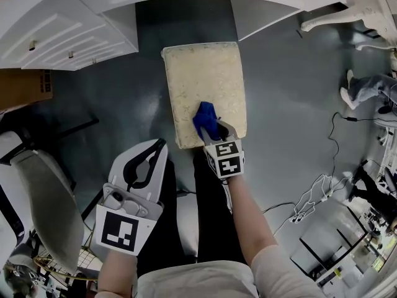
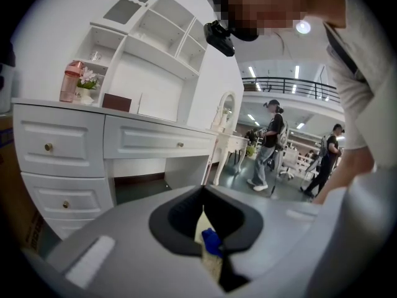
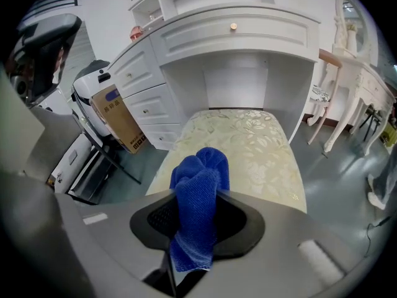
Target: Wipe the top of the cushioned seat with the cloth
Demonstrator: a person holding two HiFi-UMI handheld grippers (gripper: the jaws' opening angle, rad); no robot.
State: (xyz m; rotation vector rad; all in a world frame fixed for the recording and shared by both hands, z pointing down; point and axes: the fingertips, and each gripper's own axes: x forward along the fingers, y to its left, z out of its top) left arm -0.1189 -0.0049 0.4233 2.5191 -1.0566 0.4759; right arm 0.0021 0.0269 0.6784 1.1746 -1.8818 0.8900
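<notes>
The cushioned seat (image 1: pixel 205 82) is cream with a floral pattern and stands in front of the white dressing table. My right gripper (image 1: pixel 217 130) is over the seat's near right part, shut on a bunched blue cloth (image 1: pixel 205 119). In the right gripper view the cloth (image 3: pixel 198 203) sticks up out of the gripper (image 3: pixel 198 194), with the seat (image 3: pixel 254 148) stretching ahead. My left gripper (image 1: pixel 160 146) hangs to the seat's near left over the floor, jaws together with nothing in them. The left gripper view shows that gripper (image 2: pixel 203 192) tilted up towards the drawers.
White dressing table with drawers (image 1: pixel 74 33) curves around the far side. A cardboard box (image 1: pixel 23 87) and a grey chair (image 1: pixel 46 191) are at left. Cables (image 1: pixel 310 197) and someone's legs (image 1: pixel 366 87) are at right. People (image 2: pixel 270 143) stand further off.
</notes>
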